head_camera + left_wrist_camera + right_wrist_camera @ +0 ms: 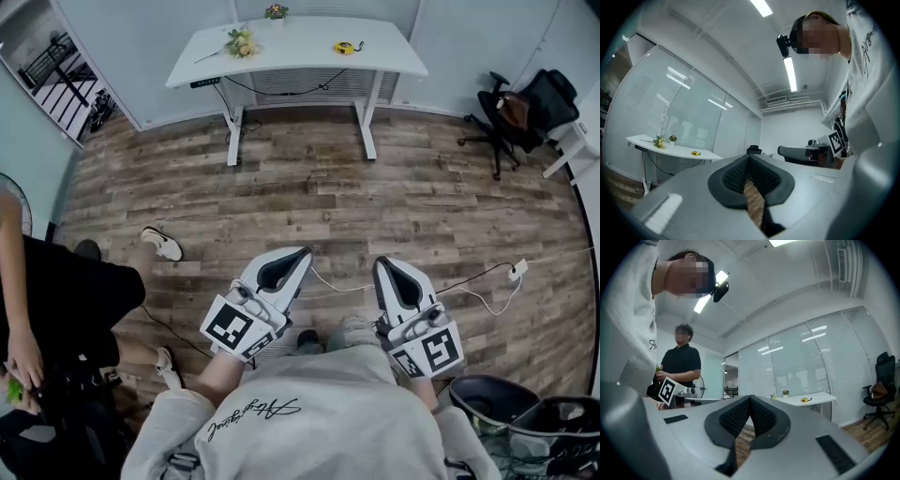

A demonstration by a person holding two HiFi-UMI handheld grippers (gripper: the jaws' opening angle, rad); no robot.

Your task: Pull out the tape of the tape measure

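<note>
Standing well apart from the tape measure [346, 47], yellow, lying right of middle on the white tabletop [291, 58] across the wood floor [375, 197]. Holding left claw [298, 253] and right claw [382, 263] level at the waist, both closed on nothing, probably just carrying them until within reach.

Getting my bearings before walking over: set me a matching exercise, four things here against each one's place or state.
1 tape measure
2 flower bunch
3 office chair
4 left gripper

A on the floor, far right
B left part of the white desk
C shut, nothing between its jaws
D right part of the desk

Pairs: 1-D, 2-B, 3-A, 4-C
</note>
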